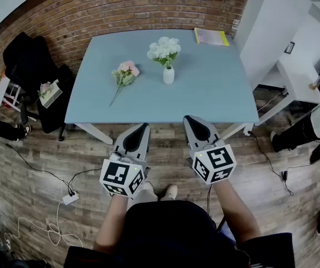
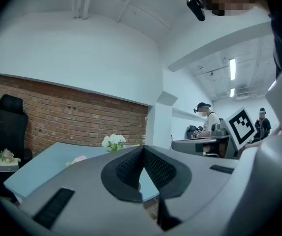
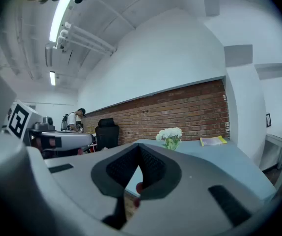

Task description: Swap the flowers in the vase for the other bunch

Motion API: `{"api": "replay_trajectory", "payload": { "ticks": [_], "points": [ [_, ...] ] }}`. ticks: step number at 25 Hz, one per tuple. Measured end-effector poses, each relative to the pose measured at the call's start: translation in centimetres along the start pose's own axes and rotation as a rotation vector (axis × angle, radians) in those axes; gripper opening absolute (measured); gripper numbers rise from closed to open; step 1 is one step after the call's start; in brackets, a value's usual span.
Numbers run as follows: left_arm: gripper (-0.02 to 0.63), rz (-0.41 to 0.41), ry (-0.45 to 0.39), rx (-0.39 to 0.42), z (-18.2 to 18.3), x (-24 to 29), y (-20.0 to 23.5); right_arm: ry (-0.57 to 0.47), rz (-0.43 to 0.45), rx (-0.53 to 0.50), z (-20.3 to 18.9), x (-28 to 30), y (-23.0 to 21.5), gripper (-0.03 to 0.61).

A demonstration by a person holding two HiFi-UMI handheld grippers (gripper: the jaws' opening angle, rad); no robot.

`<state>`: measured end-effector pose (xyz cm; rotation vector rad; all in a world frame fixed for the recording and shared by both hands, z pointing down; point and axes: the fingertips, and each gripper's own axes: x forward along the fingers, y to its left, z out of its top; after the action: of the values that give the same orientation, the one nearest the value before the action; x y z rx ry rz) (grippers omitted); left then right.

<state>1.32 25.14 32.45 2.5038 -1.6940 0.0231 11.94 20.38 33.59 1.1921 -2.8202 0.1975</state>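
Brick wall [image 1: 121, 10] runs behind a pale blue table [image 1: 216, 94], which stands on a wooden floor [image 1: 48, 161], and from the head view I look steeply down on all of it. Near the middle of the table a small white vase [image 1: 168, 75] stands upright with the white flowers [image 1: 164, 49] in it. The pink bunch [image 1: 125, 71] lies flat on the tabletop just to the left of the vase, apart from it, with its stem trailing toward the near edge. A yellow booklet [image 1: 211, 37] lies at the far right corner. A black office chair [image 1: 32, 66] sits off the table's left side. I hold both tools side by side on the near side of the table, short of its edge and well apart from the flowers. The left gripper [image 1: 143, 128] has its jaws pressed together with nothing between them; its own view confirms this at the left gripper [image 2: 142, 151], with the white flowers [image 2: 113, 141] and the pink bunch [image 2: 77, 160] visible beyond. The right gripper [image 1: 190, 120] is likewise fully closed and empty, as seen at the right gripper [image 3: 140, 150], which looks toward the white flowers [image 3: 169, 133] and the yellow booklet [image 3: 212, 141].
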Motion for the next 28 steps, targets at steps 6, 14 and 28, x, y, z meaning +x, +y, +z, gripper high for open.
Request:
{"api": "replay_trajectory", "payload": {
  "ticks": [6,14,28],
  "points": [
    [0.008,0.003,0.000,-0.003,0.1,0.1,0.0,-0.011,0.023,0.031,0.0,0.1,0.0,0.011],
    [0.008,0.019,0.000,0.024,0.6,0.9,0.1,-0.012,0.049,0.049,-0.2,0.5,-0.6,0.011],
    [0.008,0.022,0.009,0.007,0.3,3.5,1.9,-0.003,0.059,0.054,-0.3,3.1,-2.0,0.011]
  ]
}}
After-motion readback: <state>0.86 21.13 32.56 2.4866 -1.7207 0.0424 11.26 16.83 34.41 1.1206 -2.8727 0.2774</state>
